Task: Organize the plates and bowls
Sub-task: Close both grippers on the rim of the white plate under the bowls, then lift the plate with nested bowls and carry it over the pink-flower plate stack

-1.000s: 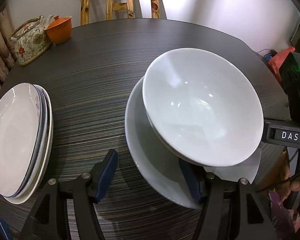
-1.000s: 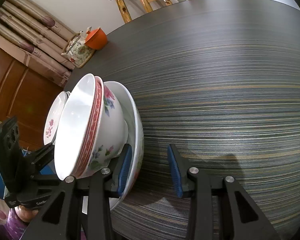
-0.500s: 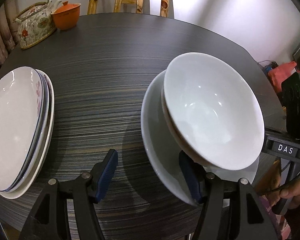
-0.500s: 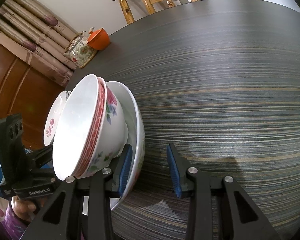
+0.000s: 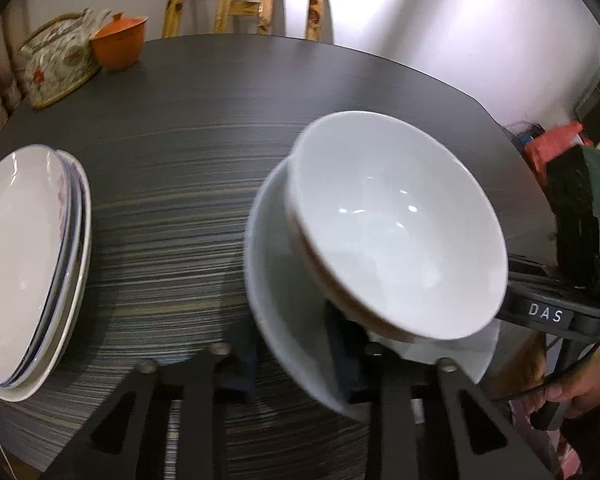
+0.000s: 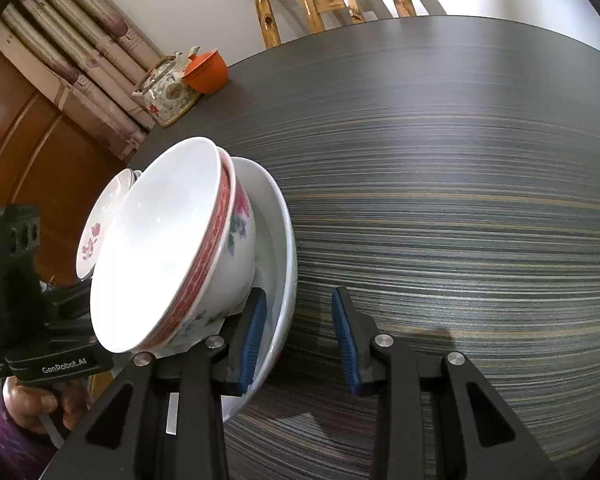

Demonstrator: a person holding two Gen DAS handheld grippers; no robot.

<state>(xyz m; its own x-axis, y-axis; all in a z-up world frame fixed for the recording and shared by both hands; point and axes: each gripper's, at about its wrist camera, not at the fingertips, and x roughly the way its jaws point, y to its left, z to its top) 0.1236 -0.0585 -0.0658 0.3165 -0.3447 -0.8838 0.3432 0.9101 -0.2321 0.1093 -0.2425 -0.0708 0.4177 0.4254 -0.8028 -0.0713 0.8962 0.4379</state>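
Two nested bowls, a plain white bowl (image 5: 396,220) inside a flowered, red-banded bowl (image 6: 236,240), sit in a deep white plate (image 5: 276,280). My left gripper (image 5: 292,364) straddles the plate's near rim and its jaws are closing, one finger outside and one inside; blur hides whether the pads touch. My right gripper (image 6: 298,338) straddles the plate (image 6: 284,240) on the other side, its left finger inside the plate and its right finger standing off the rim with table showing between. A stack of shallow plates (image 5: 24,260) lies to the left.
The dark striped round table (image 5: 180,140) carries a flowered teapot (image 5: 56,68) and an orange lidded cup (image 5: 120,44) at its far left edge. A wooden chair (image 5: 252,0) stands behind. A hand (image 5: 576,384) grips the right gripper's handle off the table's right edge.
The left jaws have narrowed from wide apart to close around the plate's rim, and the left view has shifted slightly. The right gripper and the bowls look much the same.
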